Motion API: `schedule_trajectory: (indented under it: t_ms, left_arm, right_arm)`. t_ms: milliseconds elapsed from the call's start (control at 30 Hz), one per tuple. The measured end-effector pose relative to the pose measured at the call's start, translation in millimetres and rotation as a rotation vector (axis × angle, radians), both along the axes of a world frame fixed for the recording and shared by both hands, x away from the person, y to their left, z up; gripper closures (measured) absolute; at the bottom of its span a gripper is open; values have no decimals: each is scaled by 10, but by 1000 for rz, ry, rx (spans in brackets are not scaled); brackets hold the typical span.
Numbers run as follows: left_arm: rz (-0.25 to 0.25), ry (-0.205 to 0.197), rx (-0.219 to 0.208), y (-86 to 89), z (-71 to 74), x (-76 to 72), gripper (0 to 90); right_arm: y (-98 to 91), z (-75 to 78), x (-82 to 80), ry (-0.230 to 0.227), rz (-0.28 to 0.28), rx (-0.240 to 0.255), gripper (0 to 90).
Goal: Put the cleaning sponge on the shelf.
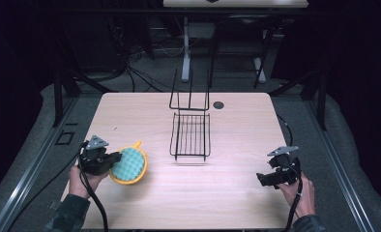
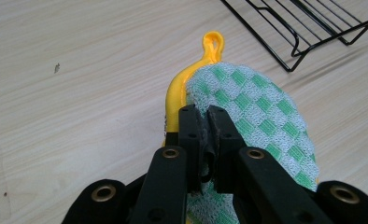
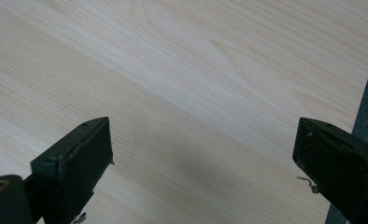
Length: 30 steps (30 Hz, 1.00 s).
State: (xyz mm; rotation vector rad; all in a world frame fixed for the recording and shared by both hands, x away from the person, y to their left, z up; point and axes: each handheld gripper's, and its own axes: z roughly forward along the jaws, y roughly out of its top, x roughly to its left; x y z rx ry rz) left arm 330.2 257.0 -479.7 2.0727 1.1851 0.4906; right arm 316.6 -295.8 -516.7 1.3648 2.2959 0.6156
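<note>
A round pot holder [image 1: 128, 164], green-and-white checked with a yellow rim and a yellow loop, is at the near left of the table. My left gripper [image 1: 112, 159] is shut on its near edge. In the left gripper view the black jaws [image 2: 207, 112] pinch the checked cloth [image 2: 257, 107] beside the yellow rim, and the loop [image 2: 213, 43] points away from me. My right gripper [image 1: 262, 179] is at the near right, low over the wood. In the right gripper view it is open [image 3: 205, 149], with bare table between the jaws.
A black wire rack [image 1: 190, 135] with an upright back stands mid-table; its corner [image 2: 303, 28] lies just beyond the pot holder. A small dark round spot [image 1: 218, 105] sits at the table's far edge. The table's right edge [image 3: 366, 107] runs close to my right gripper.
</note>
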Motion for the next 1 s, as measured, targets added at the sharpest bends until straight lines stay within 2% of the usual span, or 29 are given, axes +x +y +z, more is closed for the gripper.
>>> schedule_trajectory:
  t_ms: [333, 1000]
  left_arm:
    - [13, -20, -23, 2, 62, 25, 856]
    - [-49, -20, -35, -231, 160, 163, 854]
  right_arm:
    - [9, -18, 6, 11, 5, -3, 43]
    - [29, -40, 6, 26, 7, -35, 40]
